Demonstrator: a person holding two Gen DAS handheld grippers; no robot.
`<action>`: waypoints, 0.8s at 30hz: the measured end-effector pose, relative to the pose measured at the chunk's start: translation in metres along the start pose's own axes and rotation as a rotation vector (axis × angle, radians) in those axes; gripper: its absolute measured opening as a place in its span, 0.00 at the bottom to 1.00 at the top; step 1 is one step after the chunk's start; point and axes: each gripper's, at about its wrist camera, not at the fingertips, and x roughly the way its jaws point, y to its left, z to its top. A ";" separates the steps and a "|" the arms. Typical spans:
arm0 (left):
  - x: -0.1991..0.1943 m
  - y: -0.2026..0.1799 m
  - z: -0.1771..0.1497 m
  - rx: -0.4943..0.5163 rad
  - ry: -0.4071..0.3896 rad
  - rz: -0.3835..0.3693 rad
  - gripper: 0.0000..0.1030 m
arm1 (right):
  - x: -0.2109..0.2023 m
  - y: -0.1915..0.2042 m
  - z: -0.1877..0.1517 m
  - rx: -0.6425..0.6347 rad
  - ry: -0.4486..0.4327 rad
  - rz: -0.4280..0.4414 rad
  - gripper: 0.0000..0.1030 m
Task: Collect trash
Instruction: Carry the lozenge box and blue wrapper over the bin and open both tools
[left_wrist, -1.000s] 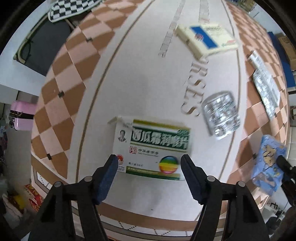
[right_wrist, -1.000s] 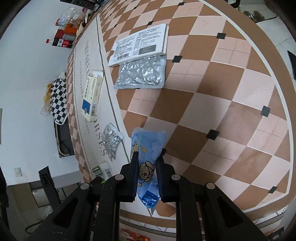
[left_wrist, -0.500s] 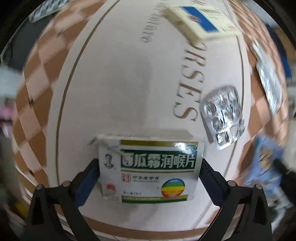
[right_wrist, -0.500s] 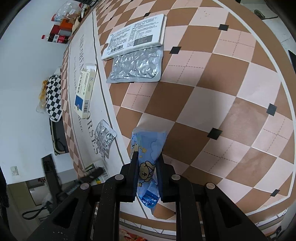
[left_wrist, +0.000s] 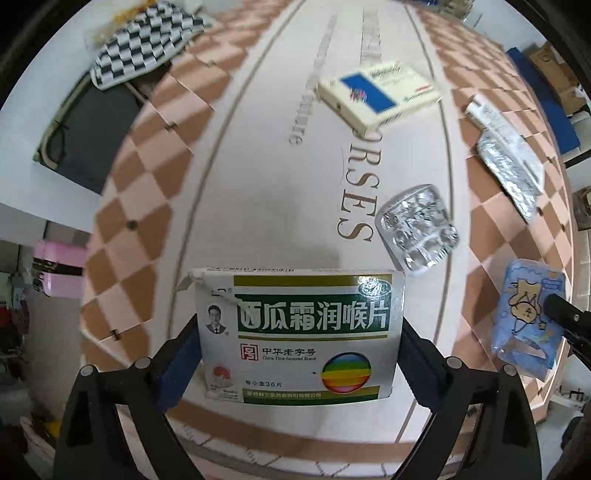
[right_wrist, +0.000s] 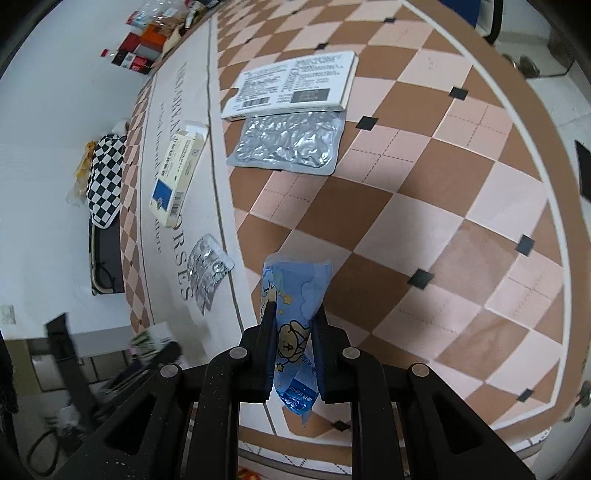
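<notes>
Left gripper (left_wrist: 299, 339): jaws wide, closing, green-white medicine box (left_wrist: 301, 334) spanning both pads. Right gripper (right_wrist: 293, 321): clamped on blue wrapper (right_wrist: 293, 295).

Left tongs (left_wrist: 299, 332) now grip green box (left_wrist: 299, 332), lifted off table

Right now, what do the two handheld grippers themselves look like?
The left gripper is a black plastic frame with cut-out openings, round silver bolts at its joints and dark blue pads on the fingers. The right gripper has the same black frame and silver bolts, with slim dark fingers. No cables, sleeves or markings show.
</notes>
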 end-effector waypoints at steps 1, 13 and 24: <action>-0.011 0.002 -0.005 0.002 -0.023 -0.006 0.93 | -0.004 0.002 -0.006 -0.006 -0.012 -0.004 0.17; -0.091 0.062 -0.128 0.128 -0.196 -0.077 0.93 | -0.057 0.022 -0.136 -0.016 -0.184 -0.042 0.17; -0.101 0.101 -0.251 0.237 -0.144 -0.124 0.93 | -0.059 0.027 -0.317 -0.018 -0.199 -0.108 0.17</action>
